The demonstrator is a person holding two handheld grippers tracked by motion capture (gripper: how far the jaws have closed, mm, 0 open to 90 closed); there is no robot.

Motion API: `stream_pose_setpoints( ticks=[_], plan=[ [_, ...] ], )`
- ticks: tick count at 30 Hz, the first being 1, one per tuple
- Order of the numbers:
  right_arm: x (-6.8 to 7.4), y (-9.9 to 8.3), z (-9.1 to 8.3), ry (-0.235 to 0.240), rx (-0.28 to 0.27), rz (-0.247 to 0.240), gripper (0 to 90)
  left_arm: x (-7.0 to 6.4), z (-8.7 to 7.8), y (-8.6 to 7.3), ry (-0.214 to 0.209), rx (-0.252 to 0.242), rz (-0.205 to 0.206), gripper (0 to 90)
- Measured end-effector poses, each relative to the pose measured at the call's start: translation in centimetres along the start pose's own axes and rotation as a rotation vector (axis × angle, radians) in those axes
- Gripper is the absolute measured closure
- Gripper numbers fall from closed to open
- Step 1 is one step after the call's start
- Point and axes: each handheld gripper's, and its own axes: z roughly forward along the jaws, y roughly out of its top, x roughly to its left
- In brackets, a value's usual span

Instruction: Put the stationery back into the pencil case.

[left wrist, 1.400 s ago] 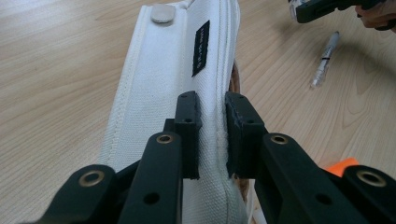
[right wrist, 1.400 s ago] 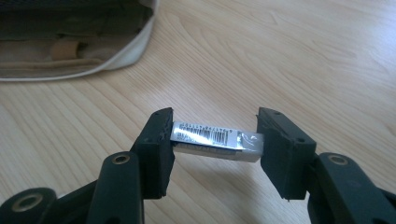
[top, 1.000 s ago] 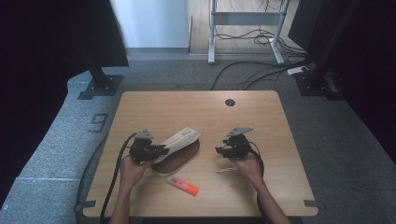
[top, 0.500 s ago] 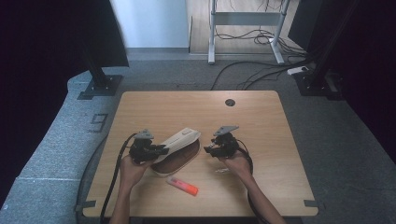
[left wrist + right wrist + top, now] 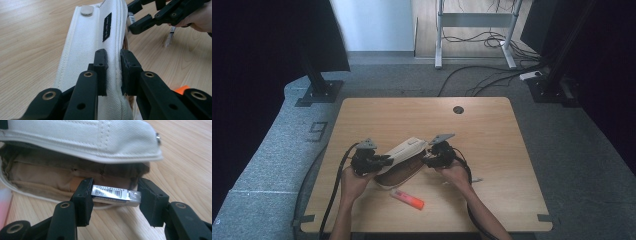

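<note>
A white canvas pouch (image 5: 404, 148) lies open at the table's middle and shows its tan lining (image 5: 47, 173). My left gripper (image 5: 383, 161) is shut on the seamed edge of the pouch's white flap (image 5: 95, 37) and holds it raised. My right gripper (image 5: 426, 161) is shut on a small silver stick with a barcode label (image 5: 115, 194). It holds the stick crosswise right at the pouch's open mouth. The left gripper view shows my left gripper (image 5: 113, 72) up close and my right gripper (image 5: 140, 18) beyond the flap.
An orange highlighter (image 5: 407, 199) lies on the wooden table (image 5: 492, 130) in front of the pouch; its tip (image 5: 181, 89) shows beside my left jaw. A thin white pen (image 5: 170, 37) lies to the right of my right hand. A cable hole (image 5: 458, 109) sits at the back.
My right gripper has moved left with the silver stick, from the table's right middle up to the pouch's mouth. The left gripper has kept its hold on the flap.
</note>
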Motion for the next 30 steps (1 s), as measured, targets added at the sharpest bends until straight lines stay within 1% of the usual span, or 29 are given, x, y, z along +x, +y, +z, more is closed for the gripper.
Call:
stream_pose_setpoints(
  ticks=[2,4,5,7,8,9,14,15,17,20,25,27,29,30],
  plan=[
    [0.1,0.1,0.2,0.003,0.0,0.0,46.8,0.0,0.0,0.0,0.001,0.0,0.001,76.2],
    [0.2,0.4,0.9,0.004,0.008,-0.009,46.8,-0.1,0.1,0.0,0.002,-0.002,0.003,76.2],
    [0.2,0.4,0.9,0.004,0.008,-0.009,46.8,-0.1,0.1,0.0,0.002,-0.002,0.003,76.2],
    [0.4,0.6,1.5,0.002,0.012,-0.009,46.8,-0.1,0.2,0.0,-0.002,-0.002,0.005,76.2],
    [0.4,0.6,1.5,0.002,0.012,-0.009,46.8,-0.1,0.2,0.0,-0.002,-0.002,0.005,76.2],
    [0.3,0.8,1.8,-0.001,0.016,-0.018,46.8,-0.2,0.2,0.0,-0.004,-0.004,0.004,76.2],
    [0.4,1.0,2.5,-0.004,0.021,-0.014,46.7,-0.2,0.2,0.1,-0.003,-0.005,0.011,76.3],
    [0.2,1.0,2.8,-0.01,0.026,-0.015,46.7,-0.3,0.2,0.1,-0.002,-0.009,0.016,76.4],
    [0.1,1.0,3.1,-0.01,0.021,-0.009,46.7,-0.4,0.3,0.2,-0.005,-0.008,0.023,76.4],
    [0.0,1.1,3.4,-0.018,0.025,-0.009,46.6,-0.4,0.4,0.3,-0.007,-0.011,0.024,76.5],
    [0.0,1.2,4.0,-0.019,0.028,-0.01,46.5,-0.4,0.5,0.3,-0.009,-0.012,0.027,76.6],
    [0.0,1.1,4.5,0.0,0.033,-0.013,45.4,-0.4,0.5,0.3,-0.008,-0.012,0.028,76.6],
    [0.0,1.1,4.5,0.004,0.028,-0.015,44.7,-0.4,0.5,0.3,-0.006,-0.011,0.03,76.7],
    [0.0,1.1,4.5,0.011,0.032,-0.02,41.9,-0.4,0.4,0.3,-0.005,-0.01,0.03,76.7]
  ],
)
